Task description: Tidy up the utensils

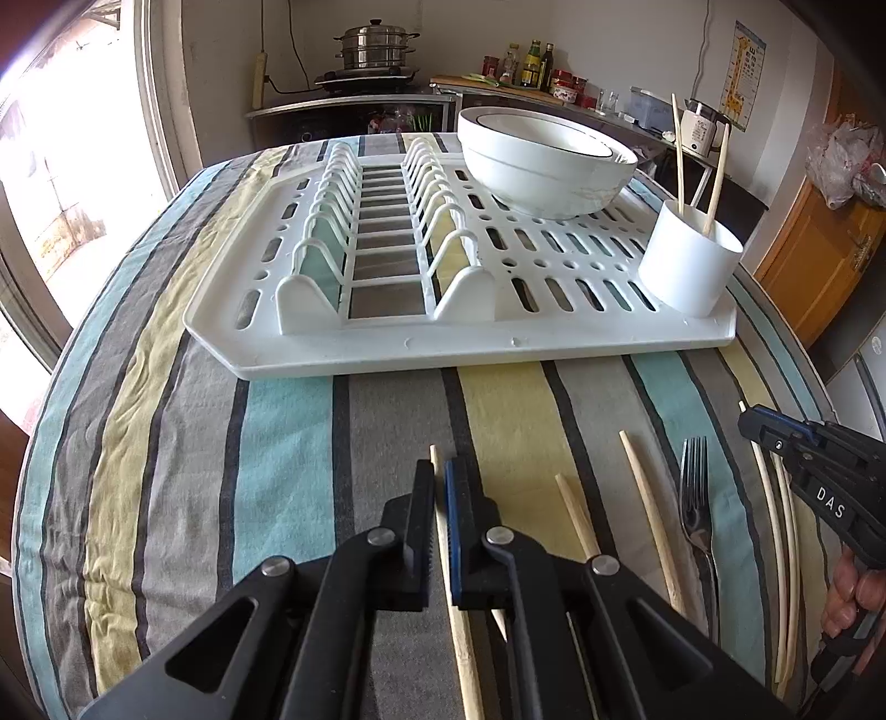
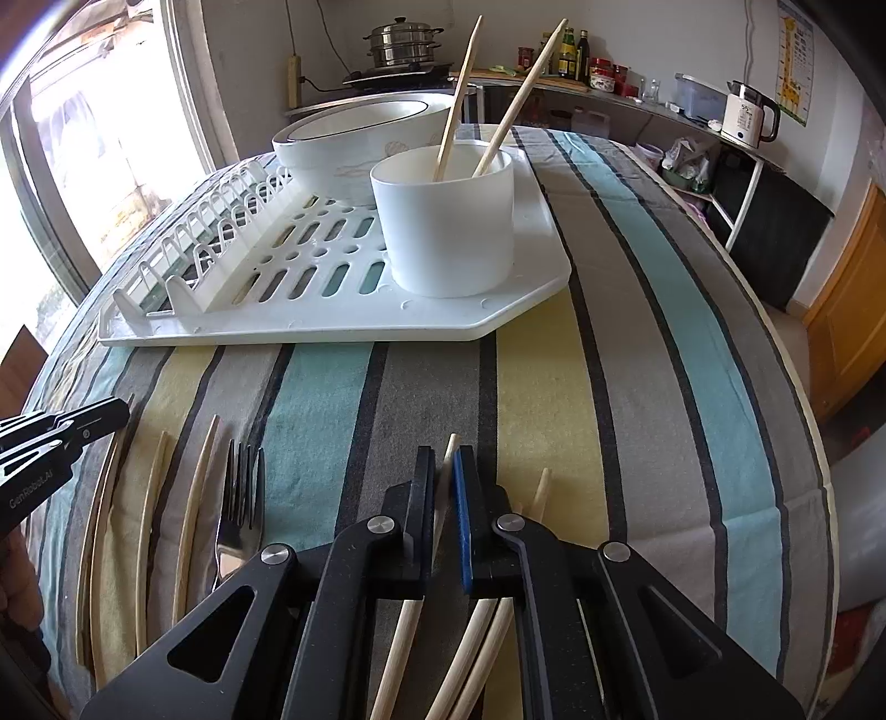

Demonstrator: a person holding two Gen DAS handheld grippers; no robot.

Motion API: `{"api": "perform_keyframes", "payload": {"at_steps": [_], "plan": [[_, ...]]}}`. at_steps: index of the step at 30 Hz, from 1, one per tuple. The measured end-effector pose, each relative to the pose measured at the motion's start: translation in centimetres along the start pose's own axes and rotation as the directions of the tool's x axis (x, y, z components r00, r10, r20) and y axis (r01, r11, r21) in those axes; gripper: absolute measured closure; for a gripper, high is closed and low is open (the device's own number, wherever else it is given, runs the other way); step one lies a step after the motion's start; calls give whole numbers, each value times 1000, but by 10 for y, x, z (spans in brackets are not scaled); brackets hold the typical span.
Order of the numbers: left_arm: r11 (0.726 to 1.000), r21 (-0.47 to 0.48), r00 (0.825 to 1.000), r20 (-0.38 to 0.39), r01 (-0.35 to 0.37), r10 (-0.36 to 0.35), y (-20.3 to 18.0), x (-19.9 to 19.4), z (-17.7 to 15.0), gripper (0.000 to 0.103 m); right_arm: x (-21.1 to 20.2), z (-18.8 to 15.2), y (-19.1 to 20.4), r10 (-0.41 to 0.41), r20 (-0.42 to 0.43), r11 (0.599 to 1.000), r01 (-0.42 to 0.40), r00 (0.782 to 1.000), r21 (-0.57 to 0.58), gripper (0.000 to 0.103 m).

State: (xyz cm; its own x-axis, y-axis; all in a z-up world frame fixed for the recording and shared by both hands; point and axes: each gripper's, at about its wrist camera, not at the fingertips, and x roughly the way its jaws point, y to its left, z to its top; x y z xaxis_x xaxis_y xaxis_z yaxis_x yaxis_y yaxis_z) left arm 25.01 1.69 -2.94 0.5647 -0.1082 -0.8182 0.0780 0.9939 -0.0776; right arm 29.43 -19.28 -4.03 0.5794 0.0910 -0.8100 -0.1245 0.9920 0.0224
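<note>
My left gripper (image 1: 441, 471) is shut on a wooden chopstick (image 1: 462, 648), low over the striped cloth. My right gripper (image 2: 447, 459) is shut on another chopstick (image 2: 400, 653); it also shows at the right edge of the left wrist view (image 1: 747, 418). A white utensil cup (image 1: 686, 266) (image 2: 448, 221) stands on the near right corner of the white dish rack (image 1: 387, 354) (image 2: 343, 327) and holds two chopsticks (image 2: 451, 105). More loose chopsticks (image 1: 650, 515) (image 2: 191, 498) and a dark fork (image 1: 696, 498) (image 2: 238, 509) lie on the cloth.
Stacked white bowls (image 1: 545, 160) (image 2: 354, 144) sit on the rack behind the cup. The rack's plate slots (image 1: 382, 232) are on its left half. The table edge (image 2: 797, 387) falls off at the right. A kitchen counter with a pot (image 1: 376, 50) stands behind.
</note>
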Motion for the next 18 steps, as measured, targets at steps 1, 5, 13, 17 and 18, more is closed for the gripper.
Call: {"api": "perform_keyframes", "payload": {"at_steps": [1, 5, 13, 17, 18], "plan": [[1000, -1, 1000, -2, 6, -6, 0, 0, 1, 99, 0, 0, 0, 4, 2, 1000, -4, 1000, 2, 97], [1000, -14, 1000, 10, 26, -26, 5, -4, 3, 99, -4, 2, -2, 26, 14, 1000, -27, 1000, 13, 97], [998, -26, 997, 55, 53, -52, 9, -26, 7, 99, -21, 6, 0, 59, 59, 998, -61, 996, 22, 97], [997, -25, 994, 88, 67, -65, 9, -44, 10, 99, -37, 9, -1, 83, 98, 996, -86, 992, 25, 97], [997, -23, 993, 97, 70, -68, 8, -49, 11, 99, -42, 10, -1, 88, 108, 995, -92, 990, 26, 97]]}}
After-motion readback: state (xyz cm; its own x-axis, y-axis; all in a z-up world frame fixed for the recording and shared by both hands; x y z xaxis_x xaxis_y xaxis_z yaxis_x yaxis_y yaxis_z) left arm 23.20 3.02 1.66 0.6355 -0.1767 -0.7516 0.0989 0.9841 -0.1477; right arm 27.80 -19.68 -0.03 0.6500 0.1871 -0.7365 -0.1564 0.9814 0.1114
